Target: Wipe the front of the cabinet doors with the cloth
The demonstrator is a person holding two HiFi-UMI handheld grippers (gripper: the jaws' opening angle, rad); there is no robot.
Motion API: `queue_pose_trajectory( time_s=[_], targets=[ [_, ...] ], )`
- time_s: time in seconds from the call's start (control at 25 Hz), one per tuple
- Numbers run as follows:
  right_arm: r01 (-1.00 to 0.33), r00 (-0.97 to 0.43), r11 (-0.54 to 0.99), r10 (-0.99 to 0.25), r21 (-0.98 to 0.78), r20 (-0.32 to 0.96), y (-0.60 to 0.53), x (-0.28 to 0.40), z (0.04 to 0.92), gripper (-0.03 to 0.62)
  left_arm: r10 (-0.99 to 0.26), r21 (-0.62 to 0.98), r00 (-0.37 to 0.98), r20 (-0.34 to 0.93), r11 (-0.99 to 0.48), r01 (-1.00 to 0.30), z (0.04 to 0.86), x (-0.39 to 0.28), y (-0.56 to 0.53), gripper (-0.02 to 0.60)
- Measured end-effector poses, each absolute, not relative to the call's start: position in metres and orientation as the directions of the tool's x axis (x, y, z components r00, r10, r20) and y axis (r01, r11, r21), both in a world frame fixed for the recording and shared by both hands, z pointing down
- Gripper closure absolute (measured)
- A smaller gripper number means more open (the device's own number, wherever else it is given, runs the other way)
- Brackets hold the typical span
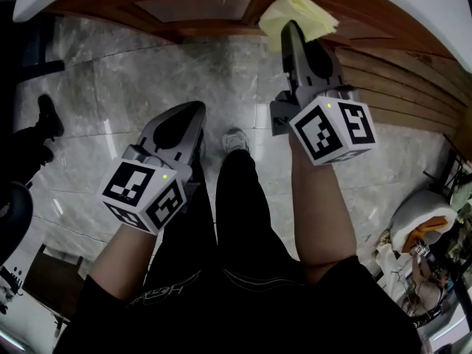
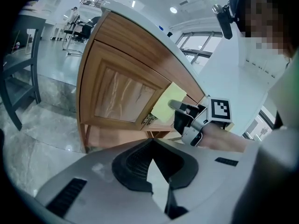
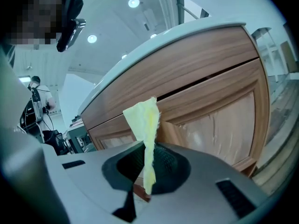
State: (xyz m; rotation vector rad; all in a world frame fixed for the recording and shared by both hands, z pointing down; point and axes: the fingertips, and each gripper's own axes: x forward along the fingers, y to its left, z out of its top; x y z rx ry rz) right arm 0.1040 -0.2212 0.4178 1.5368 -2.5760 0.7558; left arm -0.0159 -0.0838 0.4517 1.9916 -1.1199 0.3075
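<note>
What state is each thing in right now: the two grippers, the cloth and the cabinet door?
Left gripper: shut, nothing between its jaws.
Right gripper: shut on the cloth.
Cloth: pinched, its free end up by the cabinet door.
Cabinet door: closed.

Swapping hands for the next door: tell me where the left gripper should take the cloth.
Take the cloth by its loose flap, which fans out past the right gripper, whose jaws are shut on its lower part. Probably come from the left, along the cabinet door, with the left gripper opened first: it is shut and empty now.
</note>
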Motion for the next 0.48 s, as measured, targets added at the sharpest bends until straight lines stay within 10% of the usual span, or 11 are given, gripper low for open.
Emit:
queue_pose_trajectory(
  time_s=[0.48],
  targets=[
    [-0.863,-0.461,0.343,-0.835,-0.37,0.302,-0.211,0.141,0.423,0.553,-0.552,0.551,0.604,0.574,-0.285,-0.784,0.461,0.014,-0.072,0.575]
  ],
)
